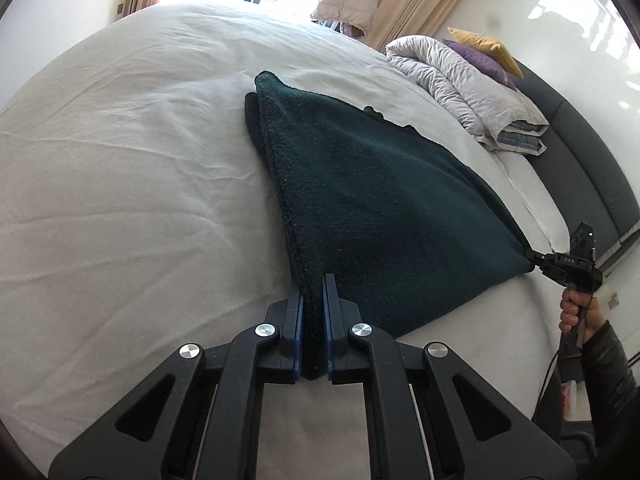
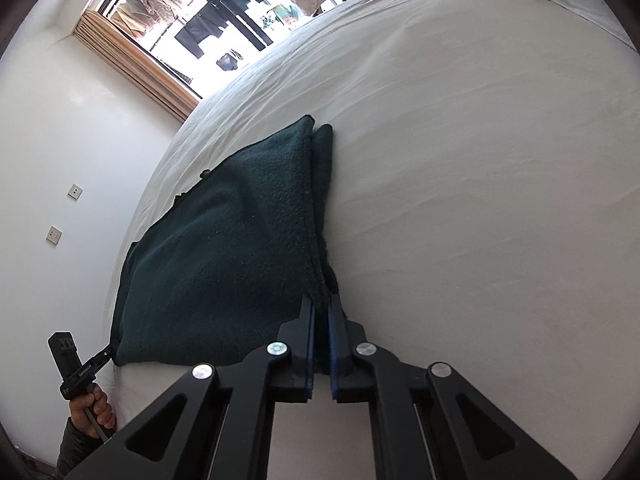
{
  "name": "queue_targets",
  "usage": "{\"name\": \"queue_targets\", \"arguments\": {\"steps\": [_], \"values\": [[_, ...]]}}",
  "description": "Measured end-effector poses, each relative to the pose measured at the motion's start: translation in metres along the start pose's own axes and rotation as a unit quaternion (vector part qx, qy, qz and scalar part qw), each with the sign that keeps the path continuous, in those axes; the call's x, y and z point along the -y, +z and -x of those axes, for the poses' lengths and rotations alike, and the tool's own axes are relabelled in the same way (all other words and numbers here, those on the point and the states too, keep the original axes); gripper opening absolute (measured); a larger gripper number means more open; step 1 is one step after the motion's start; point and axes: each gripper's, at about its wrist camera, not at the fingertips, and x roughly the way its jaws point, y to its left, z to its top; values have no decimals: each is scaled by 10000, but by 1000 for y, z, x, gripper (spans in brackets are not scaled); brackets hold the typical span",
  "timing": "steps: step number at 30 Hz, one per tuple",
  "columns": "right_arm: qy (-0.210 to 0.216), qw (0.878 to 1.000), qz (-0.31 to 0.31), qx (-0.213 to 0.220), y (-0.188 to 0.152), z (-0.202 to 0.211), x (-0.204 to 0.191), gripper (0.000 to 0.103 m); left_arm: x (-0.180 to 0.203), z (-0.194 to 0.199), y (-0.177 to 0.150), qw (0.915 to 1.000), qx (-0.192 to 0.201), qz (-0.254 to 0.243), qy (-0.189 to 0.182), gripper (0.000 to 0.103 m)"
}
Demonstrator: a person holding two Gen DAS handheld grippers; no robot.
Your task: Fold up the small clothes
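Note:
A dark green fleece garment point(image 1: 360, 184) lies folded double on the white bed sheet point(image 1: 120, 160). My left gripper point(image 1: 314, 284) is shut on its near corner, layers pinched between the blue pads. My right gripper point(image 1: 536, 260) shows at the right edge of the left wrist view, shut on the other near corner. In the right wrist view the garment point(image 2: 224, 248) stretches left from my right gripper point(image 2: 321, 302), which is shut on its corner. My left gripper point(image 2: 112, 350) shows at lower left, clamped on the far corner. The held edge is taut between both grippers.
A folded pale duvet point(image 1: 460, 84) with purple and yellow pillows point(image 1: 488, 50) lies at the head of the bed by the dark headboard point(image 1: 580, 152). A window with tan curtains point(image 2: 132, 60) is beyond the bed. A white wall with sockets point(image 2: 60, 212) is at left.

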Motion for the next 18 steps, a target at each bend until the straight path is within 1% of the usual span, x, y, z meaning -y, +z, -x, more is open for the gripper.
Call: {"name": "queue_targets", "arguments": {"steps": [3,6,8,9,10,13,18], "values": [[51,9999,-152,61,3,0,2,5,-2,0,0,10000,-5,6,-61,6],[50,9996,-271,20,-1,-4,9,4,-5,3,-4,10000,-12,-23,-60,6],[120,9989,-446,3,-7,-7,20,4,-8,3,-7,10000,-12,16,-80,6],[256,9976,-639,62,-13,-7,30,4,-10,3,-8,10000,-10,30,-93,6],[308,9970,-707,89,-15,-7,32,4,-10,2,-8,9999,-9,40,-104,6],[330,9967,-738,103,-15,-7,33,4,-11,3,-8,9999,-14,8,-120,6],[92,9977,-664,127,-4,-3,25,4,-14,9,-13,9999,48,22,-148,6]]}}
